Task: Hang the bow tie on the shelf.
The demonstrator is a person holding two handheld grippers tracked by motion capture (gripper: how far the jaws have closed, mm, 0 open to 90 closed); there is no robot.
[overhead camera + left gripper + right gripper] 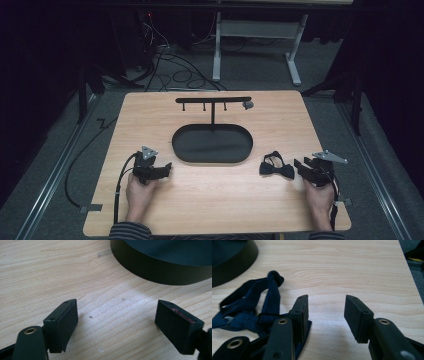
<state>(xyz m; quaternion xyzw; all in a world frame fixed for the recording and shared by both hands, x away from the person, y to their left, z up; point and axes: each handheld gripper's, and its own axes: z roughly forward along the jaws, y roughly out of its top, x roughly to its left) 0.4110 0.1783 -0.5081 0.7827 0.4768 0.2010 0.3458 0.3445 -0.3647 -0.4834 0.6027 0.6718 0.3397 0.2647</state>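
A dark blue bow tie (276, 169) lies on the wooden table (210, 200), right of the black oval tray (210, 161). My right gripper (299, 165) sits just right of the bow tie, pointing left at it. In the right gripper view the bow tie (249, 307) lies beside and partly under the left jaw, while the right gripper (325, 307) stands open over bare wood. My left gripper (167, 167) rests left of the tray. In its own view the left gripper (116, 315) is wide open with nothing between the jaws, and the tray wall (160, 270) is just ahead.
A black T-shaped stand (213, 100) with small hooks rises behind the tray, with a small grey piece (247, 105) at its right end. The table's right edge (409, 272) is close to the right gripper. Cables and a desk frame (260, 30) lie on the floor beyond.
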